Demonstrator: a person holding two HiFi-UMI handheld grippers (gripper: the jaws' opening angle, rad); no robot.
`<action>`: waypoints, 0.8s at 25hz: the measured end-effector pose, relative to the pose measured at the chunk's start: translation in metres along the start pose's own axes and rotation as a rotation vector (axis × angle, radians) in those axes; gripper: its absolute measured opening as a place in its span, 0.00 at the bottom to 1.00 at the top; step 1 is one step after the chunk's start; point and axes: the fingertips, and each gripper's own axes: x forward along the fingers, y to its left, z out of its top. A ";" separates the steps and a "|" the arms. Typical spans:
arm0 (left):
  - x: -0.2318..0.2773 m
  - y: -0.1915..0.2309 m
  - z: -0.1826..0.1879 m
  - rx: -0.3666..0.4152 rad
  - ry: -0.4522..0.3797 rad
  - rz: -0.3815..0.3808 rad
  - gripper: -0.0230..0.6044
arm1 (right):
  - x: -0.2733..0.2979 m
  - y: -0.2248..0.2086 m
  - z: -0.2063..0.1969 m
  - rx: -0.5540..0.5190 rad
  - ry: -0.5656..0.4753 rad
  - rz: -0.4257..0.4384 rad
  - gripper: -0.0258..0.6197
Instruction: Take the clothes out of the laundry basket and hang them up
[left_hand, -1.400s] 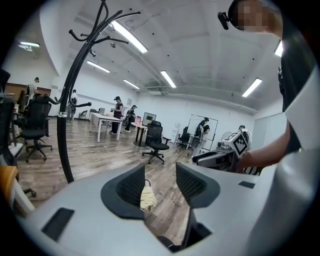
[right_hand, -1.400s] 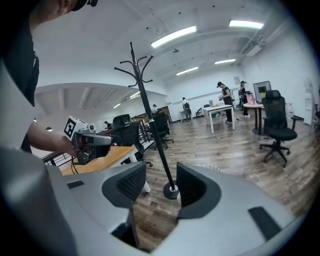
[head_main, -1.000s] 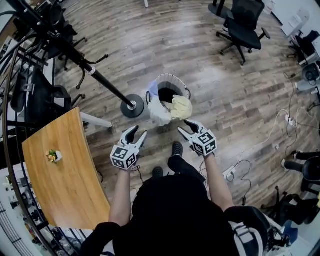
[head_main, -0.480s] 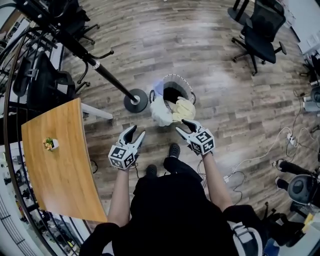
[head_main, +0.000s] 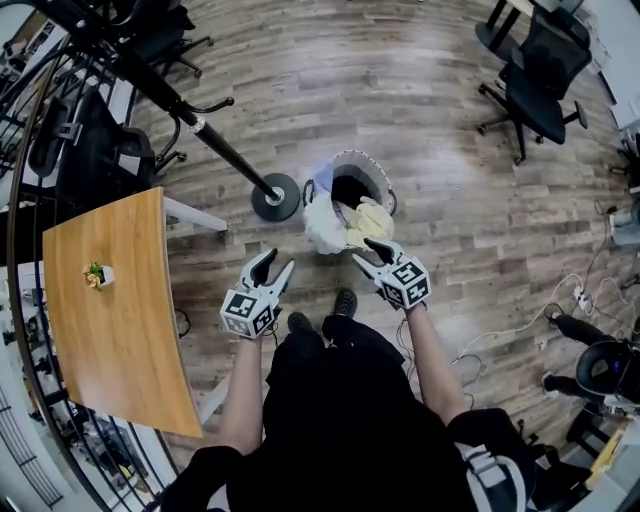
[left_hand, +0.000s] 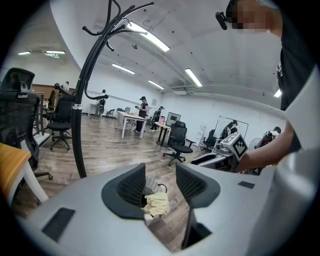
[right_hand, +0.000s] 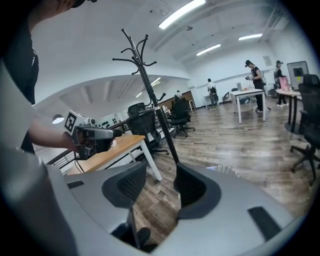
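Note:
A white wire laundry basket (head_main: 372, 168) stands on the wood floor with a pale yellow garment (head_main: 371, 217) and a white garment (head_main: 322, 226) draped over its near rim. In the left gripper view the basket (left_hand: 151, 186) and yellow cloth (left_hand: 158, 203) show beyond the jaws. My left gripper (head_main: 276, 264) is open and empty, short of the basket to its left. My right gripper (head_main: 365, 252) is open and empty, its tips close to the yellow garment. A black coat stand (head_main: 200, 128) rises just left of the basket, its base (head_main: 276, 197) beside it.
A wooden table (head_main: 120, 310) with a small potted plant (head_main: 97, 275) lies to the left. Black office chairs (head_main: 540, 70) stand at the far right and upper left. Cables (head_main: 520, 325) run across the floor on the right. People work at desks far off in both gripper views.
Both grippers have edged toward the basket, the right one ending close to the yellow garment. Both stay open. The head view has shifted, the table sliding down in frame.

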 end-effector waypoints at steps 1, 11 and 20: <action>0.001 0.000 0.000 -0.001 0.001 0.000 0.34 | 0.001 -0.001 0.000 -0.001 0.003 0.002 0.35; 0.005 0.021 -0.019 -0.049 0.024 -0.003 0.34 | 0.015 -0.002 -0.016 0.019 0.059 -0.022 0.34; 0.038 0.056 0.003 -0.030 0.042 -0.127 0.34 | 0.027 -0.010 -0.014 0.085 0.078 -0.129 0.34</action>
